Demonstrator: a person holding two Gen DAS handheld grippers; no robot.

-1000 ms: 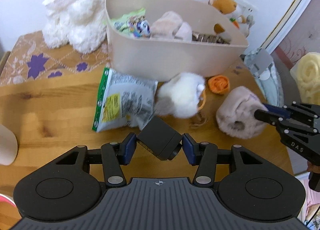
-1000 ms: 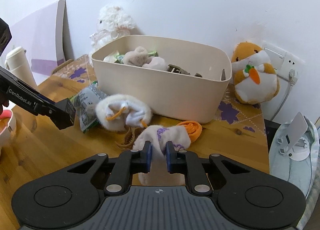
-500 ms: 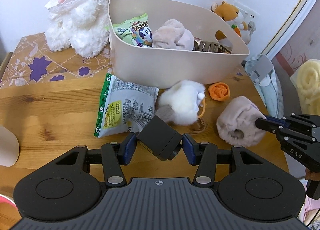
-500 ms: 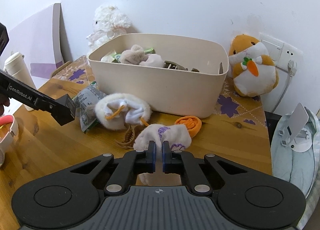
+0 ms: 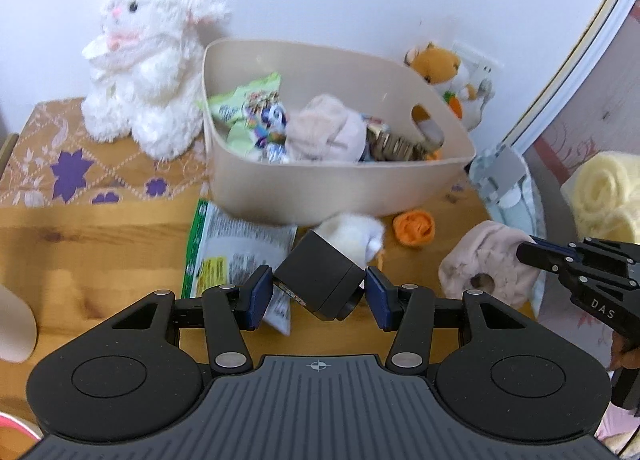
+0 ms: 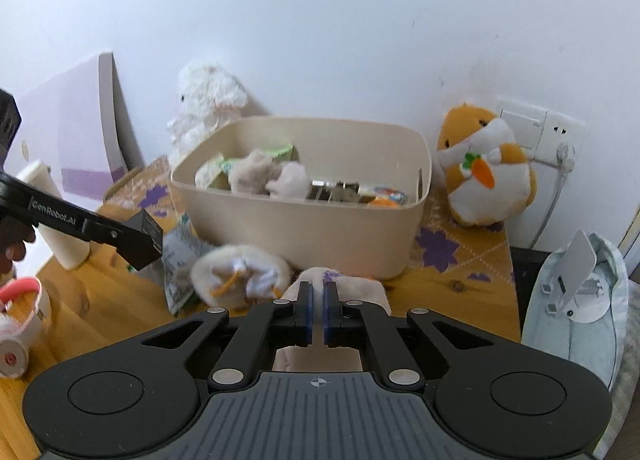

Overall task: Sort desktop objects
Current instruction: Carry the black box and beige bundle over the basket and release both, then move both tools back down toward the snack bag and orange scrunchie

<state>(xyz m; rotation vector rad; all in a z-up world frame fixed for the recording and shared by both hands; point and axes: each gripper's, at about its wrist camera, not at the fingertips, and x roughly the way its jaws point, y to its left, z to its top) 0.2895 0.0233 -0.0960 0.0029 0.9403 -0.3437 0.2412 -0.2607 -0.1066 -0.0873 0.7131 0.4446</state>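
A black cube (image 5: 320, 280) is pinched between the blue pads of the left gripper (image 5: 319, 292), held above the wooden table (image 5: 100, 244). The right gripper (image 6: 318, 314) has its fingers pressed nearly together on a fold of a pale fuzzy sock (image 5: 486, 260), clear of the table. A beige storage bin (image 5: 340, 187) is seen at twelve o'clock of the cube, a snack packet (image 5: 232, 252) at ten o'clock, and an orange rolled item (image 5: 414, 227) at two o'clock.

The snack packet (image 5: 236, 252) is partly hidden by the black box (image 5: 320, 280). The print on it is blurred. The cup (image 5: 14, 324) is cut off at the left edge.
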